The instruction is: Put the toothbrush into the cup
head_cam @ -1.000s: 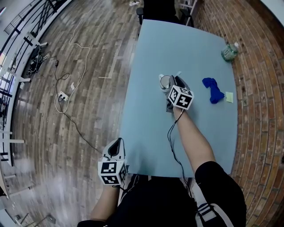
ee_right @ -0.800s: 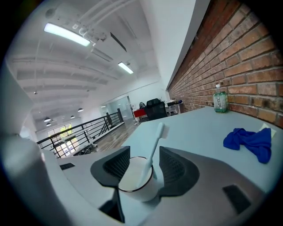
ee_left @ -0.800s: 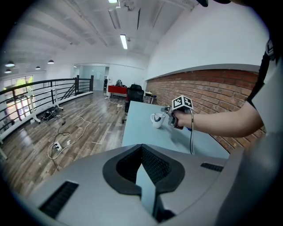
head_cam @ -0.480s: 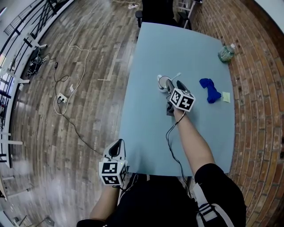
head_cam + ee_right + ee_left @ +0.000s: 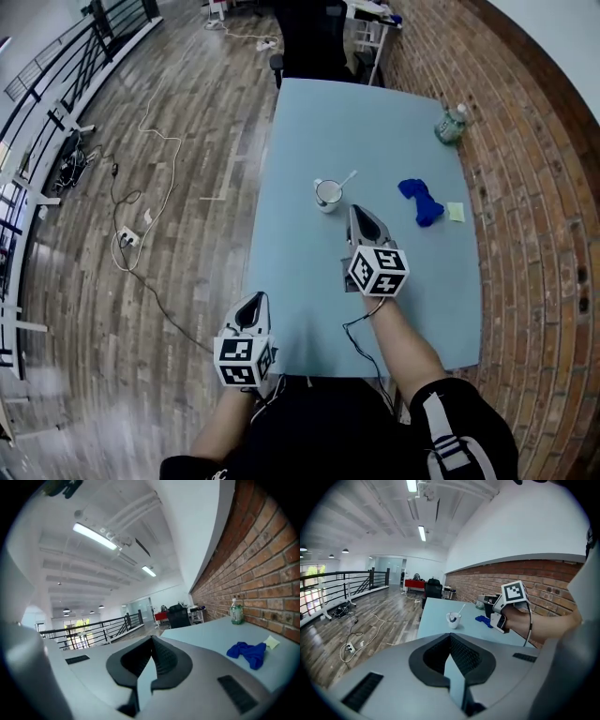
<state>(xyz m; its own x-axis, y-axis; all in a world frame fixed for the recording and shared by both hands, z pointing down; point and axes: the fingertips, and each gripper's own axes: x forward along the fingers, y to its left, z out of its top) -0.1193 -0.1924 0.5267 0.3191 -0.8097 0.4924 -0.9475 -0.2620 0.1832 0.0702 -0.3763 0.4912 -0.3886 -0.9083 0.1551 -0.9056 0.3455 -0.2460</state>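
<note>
1. Look to the cup [image 5: 328, 194] for the toothbrush [image 5: 348, 178]: already standing inside, handle slanting out over the far-right rim, probably propped by that rim alone.
2. Just nearer than the cup and slightly right of it, right gripper [image 5: 356, 216], jaws pressed together on nothing. Judged to fit a drop already made, with no grip left to keep.
3. Well short of the cup, off the near-left edge of the table [image 5: 300, 272], left gripper [image 5: 251, 305], jaws likewise together and empty. Seemingly kept aside as unneeded.
4. Right of the cup, a blue cloth [image 5: 419, 200] with a yellow note [image 5: 456, 212] just past it. Far beyond and right of the cup, a bottle [image 5: 450, 124]. Apparently bystanders, clear of the work.
5. Only in the left gripper view: the cup side-on, brush rising above its rim, plus the right gripper's marker cube.
6. Absent from the right gripper view: the cup. Shown there instead: cloth, note and bottle along the brick wall.
7. Only in the head view: both grippers and the cup together.
</note>
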